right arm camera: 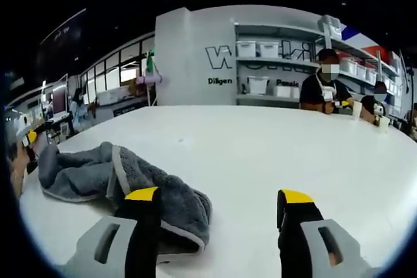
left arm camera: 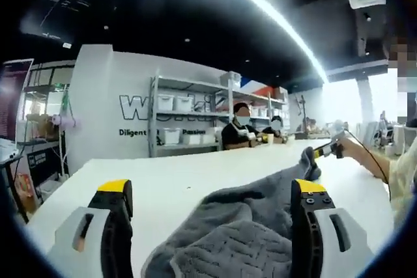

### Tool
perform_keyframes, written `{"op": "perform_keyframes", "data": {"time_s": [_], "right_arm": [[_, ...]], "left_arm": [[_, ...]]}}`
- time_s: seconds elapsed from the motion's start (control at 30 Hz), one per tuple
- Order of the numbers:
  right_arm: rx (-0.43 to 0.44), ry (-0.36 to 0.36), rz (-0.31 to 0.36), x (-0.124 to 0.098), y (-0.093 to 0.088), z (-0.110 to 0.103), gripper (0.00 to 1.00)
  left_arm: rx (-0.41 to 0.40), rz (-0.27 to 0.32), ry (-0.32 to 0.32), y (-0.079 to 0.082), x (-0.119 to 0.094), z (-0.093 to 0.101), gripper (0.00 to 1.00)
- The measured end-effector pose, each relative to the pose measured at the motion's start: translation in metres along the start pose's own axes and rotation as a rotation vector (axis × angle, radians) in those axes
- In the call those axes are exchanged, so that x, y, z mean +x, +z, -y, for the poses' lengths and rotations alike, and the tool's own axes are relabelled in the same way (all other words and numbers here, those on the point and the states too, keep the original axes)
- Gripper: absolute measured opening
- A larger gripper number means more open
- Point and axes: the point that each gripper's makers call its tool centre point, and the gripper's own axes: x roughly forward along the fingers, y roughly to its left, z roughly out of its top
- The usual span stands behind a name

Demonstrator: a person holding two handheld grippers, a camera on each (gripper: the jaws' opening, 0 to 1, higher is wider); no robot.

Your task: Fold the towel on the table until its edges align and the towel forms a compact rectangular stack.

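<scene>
A grey towel [left arm camera: 251, 226] lies crumpled on the white table [left arm camera: 163, 174], its near part between my left gripper's [left arm camera: 212, 190] open jaws. Its far end rises toward my right gripper [left arm camera: 324, 152], which a hand holds at the right. In the right gripper view the towel [right arm camera: 117, 174] stretches off to the left in a loose, bunched heap. One folded end of it lies beside the left jaw of my right gripper [right arm camera: 219, 194], whose jaws stand wide apart over bare table [right arm camera: 260, 141]. My left gripper [right arm camera: 29, 138] shows at the towel's far left end.
Two people [left arm camera: 240, 128] sit at the far side of the table with cups. White shelving with storage boxes [right arm camera: 273, 63] stands against the wall behind them. A cable [left arm camera: 371, 161] trails from the right gripper.
</scene>
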Motion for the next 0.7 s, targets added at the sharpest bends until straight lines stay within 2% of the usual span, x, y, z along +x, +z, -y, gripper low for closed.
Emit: {"op": "perform_keyframes", "data": {"time_s": [0.13, 0.2, 0.27, 0.4, 0.43, 0.5, 0.53, 0.6, 0.7], "right_arm": [[0.029, 0.003, 0.053, -0.008, 0.013, 0.003, 0.71], [0.065, 0.069, 0.109, -0.012, 0.025, -0.009, 0.69], [0.067, 0.129, 0.164, -0.017, 0.037, -0.022, 0.63], [0.014, 0.239, 0.298, -0.029, 0.066, -0.049, 0.51], [-0.003, 0.259, 0.31, -0.032, 0.069, -0.054, 0.5], [-0.071, 0.317, 0.314, -0.037, 0.072, -0.072, 0.47], [-0.123, 0.346, 0.288, -0.037, 0.068, -0.082, 0.47], [-0.175, 0.36, 0.249, -0.032, 0.06, -0.092, 0.47], [-0.244, 0.334, 0.178, -0.018, 0.043, -0.093, 0.47]], "left_arm": [[-0.023, -0.015, -0.025, -0.005, 0.002, 0.004, 0.99], [-0.027, -0.019, -0.036, -0.006, 0.003, 0.006, 0.99], [-0.026, -0.024, -0.043, -0.007, 0.004, 0.007, 0.99], [-0.02, -0.033, -0.047, -0.009, 0.004, 0.01, 0.99], [-0.023, -0.033, -0.049, -0.009, 0.004, 0.009, 0.99], [-0.028, -0.032, -0.053, -0.008, 0.004, 0.009, 0.99], [-0.029, -0.03, -0.053, -0.007, 0.004, 0.008, 0.99], [-0.03, -0.028, -0.051, -0.007, 0.004, 0.009, 0.99], [-0.024, -0.023, -0.053, -0.006, 0.003, 0.01, 0.99]]}}
